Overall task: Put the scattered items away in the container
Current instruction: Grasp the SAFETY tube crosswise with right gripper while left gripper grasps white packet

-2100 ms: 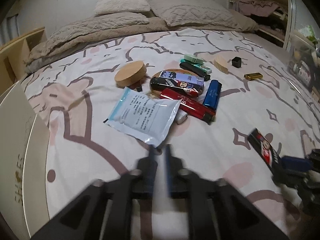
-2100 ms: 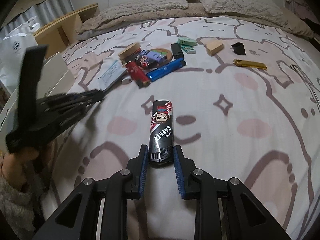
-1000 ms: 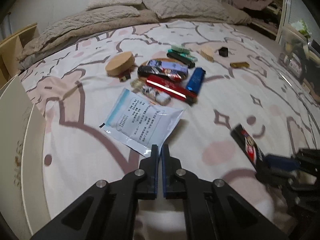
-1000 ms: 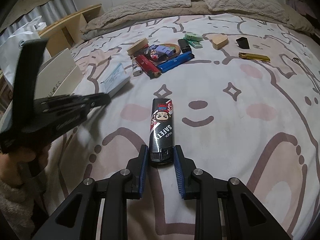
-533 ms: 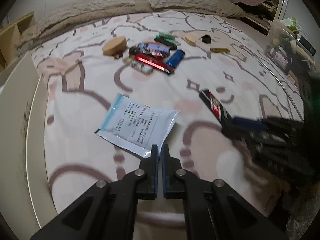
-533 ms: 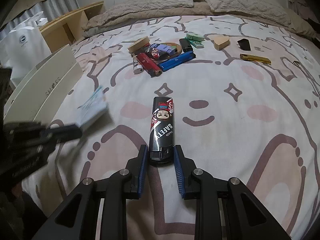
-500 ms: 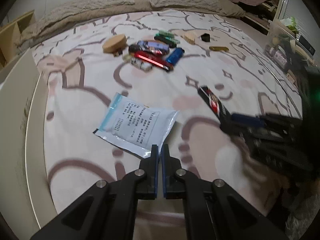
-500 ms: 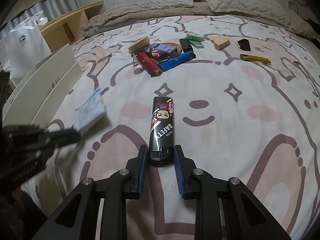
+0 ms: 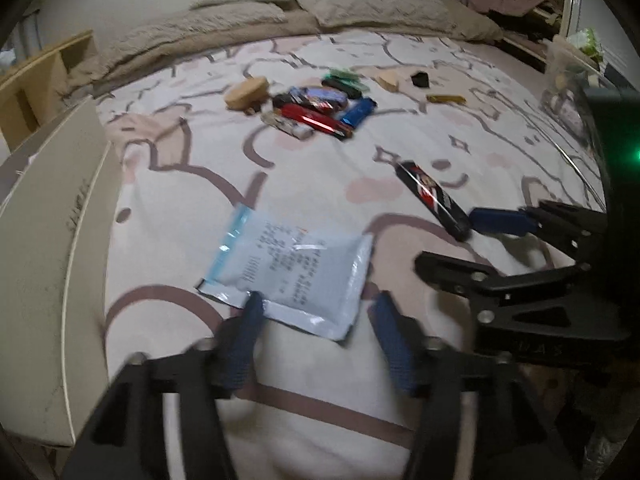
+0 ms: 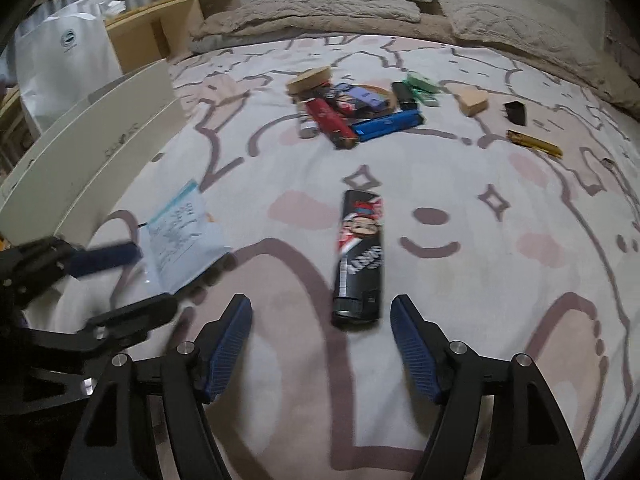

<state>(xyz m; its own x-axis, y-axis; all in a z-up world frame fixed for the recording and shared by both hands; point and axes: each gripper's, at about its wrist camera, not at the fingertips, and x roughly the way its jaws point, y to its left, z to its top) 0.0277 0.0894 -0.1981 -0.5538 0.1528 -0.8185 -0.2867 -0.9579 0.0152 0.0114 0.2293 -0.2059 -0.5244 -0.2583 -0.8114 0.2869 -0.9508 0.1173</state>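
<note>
Left gripper (image 9: 316, 304), angled steeply down, jaws just sprung wide with nothing pressed between the blue pads; right gripper (image 10: 320, 312) at its three o'clock, likewise angled down, jaws just parted wide, pads clear of everything.

**Open bedspread ahead, wall of the box to the left**

Ahead of the right gripper (image 10: 320, 324): only the black lighter (image 10: 359, 258), then bare bedspread (image 10: 500, 300) up to the far cluster of lighters (image 10: 352, 114). Left of the left gripper (image 9: 316, 320): the white box (image 9: 52, 264), closing that side. Between both grippers: clear cloth.
</note>
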